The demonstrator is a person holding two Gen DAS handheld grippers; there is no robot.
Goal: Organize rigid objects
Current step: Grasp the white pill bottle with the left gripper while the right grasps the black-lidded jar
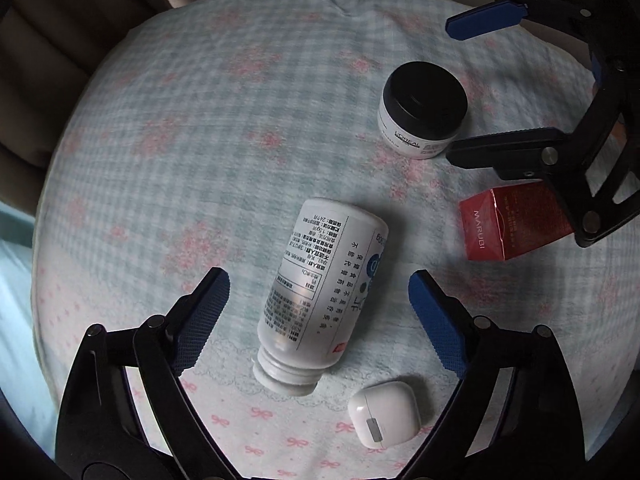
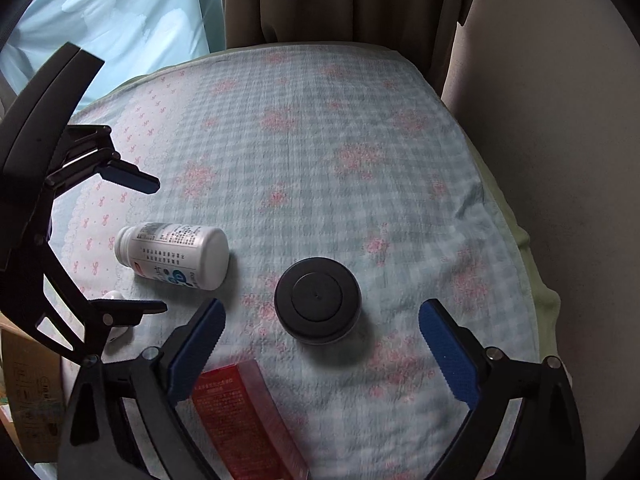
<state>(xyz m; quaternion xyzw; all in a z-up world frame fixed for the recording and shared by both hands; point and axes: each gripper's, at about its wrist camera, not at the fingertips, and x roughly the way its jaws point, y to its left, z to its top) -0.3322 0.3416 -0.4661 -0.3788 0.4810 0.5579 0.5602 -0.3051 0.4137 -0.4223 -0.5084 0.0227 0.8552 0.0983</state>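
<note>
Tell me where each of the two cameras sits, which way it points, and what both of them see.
Left wrist: rides the left hand-held gripper, looking down along its open fingers at the lying white bottle; the right hand-held gripper shows at upper right.
Right wrist: rides the right hand-held gripper, looking down along its open fingers at the black-lidded jar; the left hand-held gripper shows at left.
Shared: bottle, jar, red box, white earbud case and checked cloth.
</note>
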